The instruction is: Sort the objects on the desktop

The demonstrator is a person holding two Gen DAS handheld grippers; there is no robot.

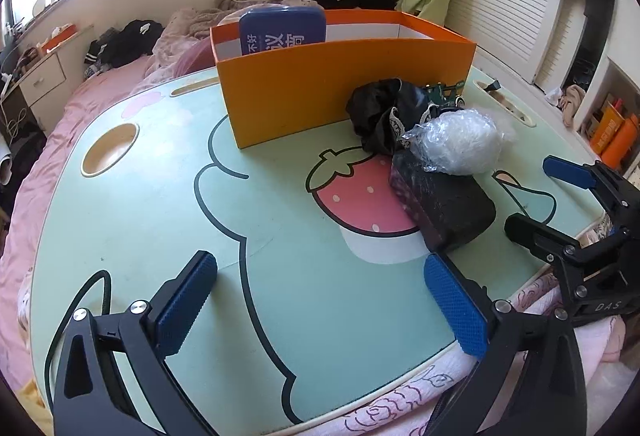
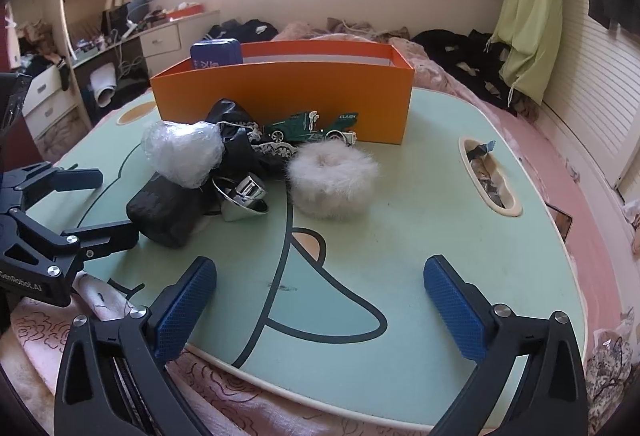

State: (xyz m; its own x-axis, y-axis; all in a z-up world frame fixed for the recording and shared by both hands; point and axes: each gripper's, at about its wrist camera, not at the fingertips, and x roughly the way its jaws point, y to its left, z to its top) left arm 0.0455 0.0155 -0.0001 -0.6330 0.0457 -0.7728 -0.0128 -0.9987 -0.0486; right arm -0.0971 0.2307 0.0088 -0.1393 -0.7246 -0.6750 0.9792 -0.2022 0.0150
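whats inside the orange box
A blue tin stands upright at one end of the orange box, poking above the rim. The near wall hides the box floor, so anything lower down cannot be seen.

The orange box (image 2: 288, 96) hides most of the blue tin (image 2: 216, 54) inside it; the plastic wad (image 1: 460, 140) and black cloth (image 1: 380, 108) cover the toy car (image 1: 446, 92).

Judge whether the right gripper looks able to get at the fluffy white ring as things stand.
Probably yes. The right gripper is open and empty, and the fluffy ring sits ahead of it across bare table, with nothing between. The toy car lies behind it.
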